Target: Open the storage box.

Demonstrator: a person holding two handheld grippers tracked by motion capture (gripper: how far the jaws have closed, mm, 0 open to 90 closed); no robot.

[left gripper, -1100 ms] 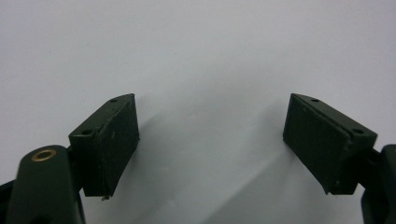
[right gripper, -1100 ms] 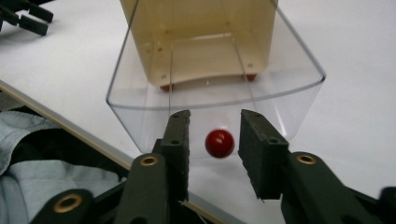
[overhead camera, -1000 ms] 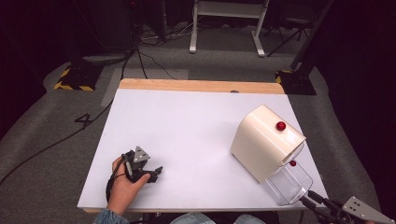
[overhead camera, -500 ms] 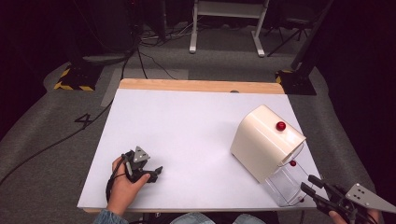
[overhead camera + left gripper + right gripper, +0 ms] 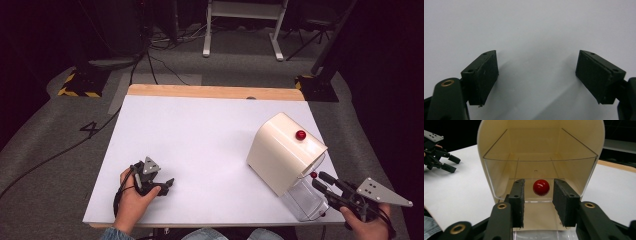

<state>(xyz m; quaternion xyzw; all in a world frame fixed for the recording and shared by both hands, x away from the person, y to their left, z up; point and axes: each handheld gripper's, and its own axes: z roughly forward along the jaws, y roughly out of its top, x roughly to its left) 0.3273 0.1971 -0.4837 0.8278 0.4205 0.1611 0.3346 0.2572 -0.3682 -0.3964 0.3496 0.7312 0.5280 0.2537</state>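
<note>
text: "4" | on: grey floor [image 5: 55, 145], left of table [image 5: 200, 130]

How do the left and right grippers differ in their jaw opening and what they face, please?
The left gripper has its jaws spread wide over bare white table; the right gripper has narrower jaws, which have just been closing, either side of the red knob without touching it. Both are hand-held, with black jaws.

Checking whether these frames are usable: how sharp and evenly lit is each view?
High view: table bright, surroundings dark, slightly soft. Left gripper view: pads fairly sharp, soft shadows on the table. Right gripper view: red knob sharp, near tongs slightly soft, clear drawer without strong glare.
</note>
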